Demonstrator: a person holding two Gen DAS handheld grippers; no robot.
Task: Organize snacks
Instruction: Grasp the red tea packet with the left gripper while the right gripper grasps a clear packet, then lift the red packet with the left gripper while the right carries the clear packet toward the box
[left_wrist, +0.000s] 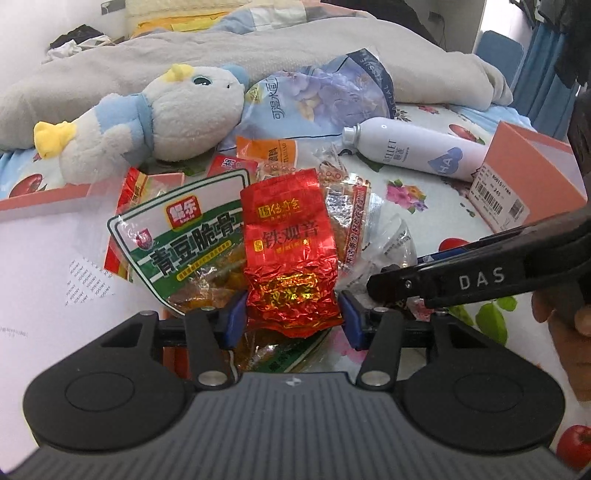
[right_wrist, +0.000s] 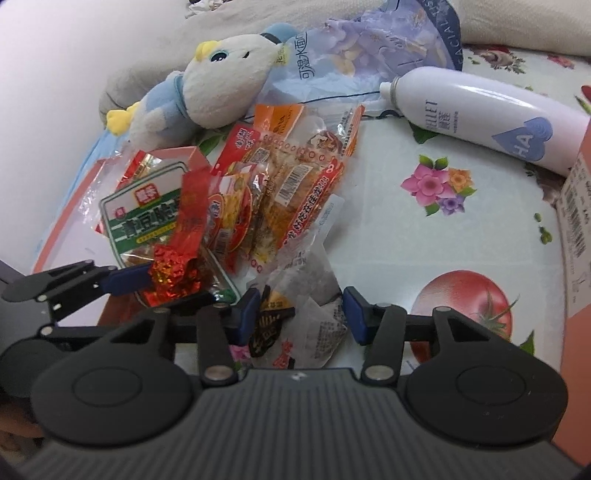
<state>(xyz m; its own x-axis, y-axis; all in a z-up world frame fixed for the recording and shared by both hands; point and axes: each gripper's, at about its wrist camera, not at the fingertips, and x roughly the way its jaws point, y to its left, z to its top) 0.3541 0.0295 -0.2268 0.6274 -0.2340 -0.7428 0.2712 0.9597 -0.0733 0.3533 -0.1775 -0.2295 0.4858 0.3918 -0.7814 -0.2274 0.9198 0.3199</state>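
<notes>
The left hand-held gripper (left_wrist: 293, 319) clamps the lower end of the red foil packet (left_wrist: 290, 247), which stands upright, long axis pointing away, above the bed's snack pile (left_wrist: 354, 214).

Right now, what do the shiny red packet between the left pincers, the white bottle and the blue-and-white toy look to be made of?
Red packet: probably metallised foil; mirror-bright, with sharp crinkles and gold glints.
White bottle: smooth and glossy, with a long highlight along its side in the right wrist view; coated metal or plastic, hard to tell.
Toy: soft plush fabric, matt and fuzzy, with stitched seams.
</notes>
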